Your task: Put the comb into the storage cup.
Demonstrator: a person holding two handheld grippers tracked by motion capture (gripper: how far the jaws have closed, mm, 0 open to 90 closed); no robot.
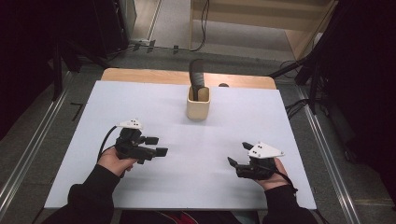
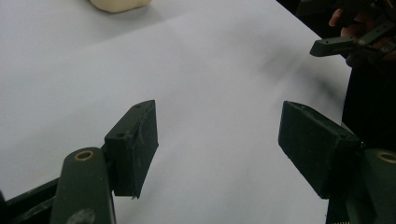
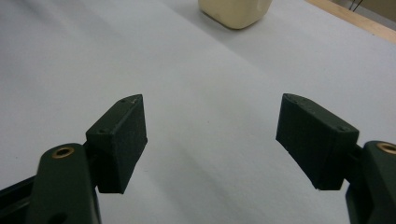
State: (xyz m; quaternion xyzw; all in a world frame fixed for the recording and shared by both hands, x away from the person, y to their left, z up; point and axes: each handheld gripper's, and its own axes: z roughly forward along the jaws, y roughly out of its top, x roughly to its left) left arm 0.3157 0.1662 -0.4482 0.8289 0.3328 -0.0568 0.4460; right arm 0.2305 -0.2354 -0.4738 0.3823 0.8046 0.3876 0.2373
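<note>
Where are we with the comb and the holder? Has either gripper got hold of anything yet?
Looks like nothing is started, or it is already finished: the black comb stands upright in the cream holder at the far middle of the white table. In hand: nothing. The left gripper and right gripper sit near the front edge, jaws open and empty, well apart from the holder. Any reach toward it remains.

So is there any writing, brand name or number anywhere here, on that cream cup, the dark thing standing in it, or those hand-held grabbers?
None can be read.
The cream cup: plain sides, no print.
The dark comb-like thing standing in it: no marking visible.
The left gripper and right gripper: only small holes in their grey plates, no lettering.
The white table cover: blank.
</note>
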